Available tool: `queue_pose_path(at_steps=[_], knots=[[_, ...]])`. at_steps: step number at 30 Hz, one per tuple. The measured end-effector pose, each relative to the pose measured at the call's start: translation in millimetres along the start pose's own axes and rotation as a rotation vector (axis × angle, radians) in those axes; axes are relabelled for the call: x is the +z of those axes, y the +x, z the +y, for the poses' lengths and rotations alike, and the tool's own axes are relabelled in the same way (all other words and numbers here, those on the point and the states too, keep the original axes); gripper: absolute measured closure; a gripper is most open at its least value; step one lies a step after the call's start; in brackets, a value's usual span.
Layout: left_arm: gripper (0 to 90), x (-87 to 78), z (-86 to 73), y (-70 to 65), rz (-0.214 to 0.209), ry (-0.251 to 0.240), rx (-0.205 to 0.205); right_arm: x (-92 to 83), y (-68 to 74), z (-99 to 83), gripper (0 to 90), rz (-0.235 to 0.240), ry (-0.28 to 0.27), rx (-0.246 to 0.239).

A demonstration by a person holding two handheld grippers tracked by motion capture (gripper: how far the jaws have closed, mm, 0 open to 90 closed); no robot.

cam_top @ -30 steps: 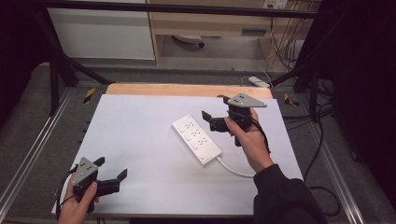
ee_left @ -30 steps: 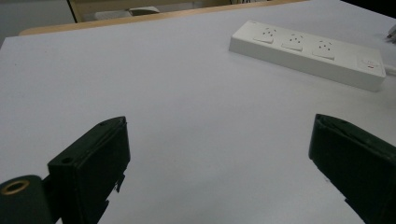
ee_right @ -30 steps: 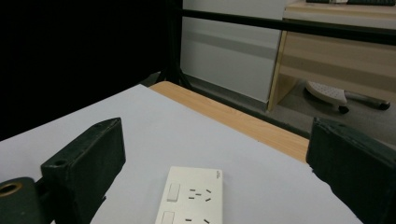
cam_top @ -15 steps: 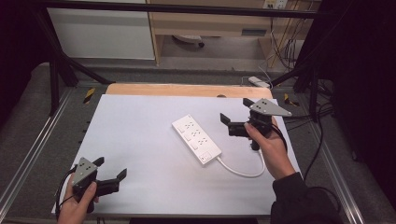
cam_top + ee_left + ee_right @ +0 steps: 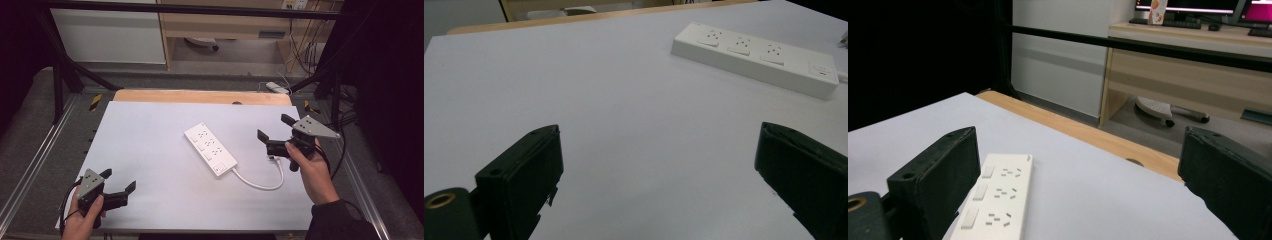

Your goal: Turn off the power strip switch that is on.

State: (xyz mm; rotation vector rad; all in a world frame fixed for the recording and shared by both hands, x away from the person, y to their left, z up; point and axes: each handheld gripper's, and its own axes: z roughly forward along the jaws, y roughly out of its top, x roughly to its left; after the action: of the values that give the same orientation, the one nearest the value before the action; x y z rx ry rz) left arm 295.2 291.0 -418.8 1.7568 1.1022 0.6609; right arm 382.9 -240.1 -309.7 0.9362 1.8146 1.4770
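Right tongs (image 5: pixel 274 131): jaws wide apart, empty, just beside cable (image 5: pixel 260 181) end. Left tongs (image 5: pixel 120 182): wide apart, empty. White power strip (image 5: pixel 210 149): mid-bench (image 5: pixel 150 130), no legible writing.

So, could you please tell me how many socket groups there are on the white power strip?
3, in a row along the power strip: one near its far end, one in the middle, one nearest the cord end. None seems hidden.
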Motion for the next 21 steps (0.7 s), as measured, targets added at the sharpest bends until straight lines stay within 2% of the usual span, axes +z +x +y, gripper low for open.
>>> queue_pose_path(at_steps=[15,21], knots=[[5.1,-0.1,-0.4,0.0,0.001,0.001,-0.005,-42.7,-24.5,-50.3,2.5,-0.083,0.025,0.046],[5.2,-0.5,0.0,-0.1,0.002,-0.002,-0.003,-51.8,-29.8,-75.2,2.6,-0.109,0.047,0.089]])
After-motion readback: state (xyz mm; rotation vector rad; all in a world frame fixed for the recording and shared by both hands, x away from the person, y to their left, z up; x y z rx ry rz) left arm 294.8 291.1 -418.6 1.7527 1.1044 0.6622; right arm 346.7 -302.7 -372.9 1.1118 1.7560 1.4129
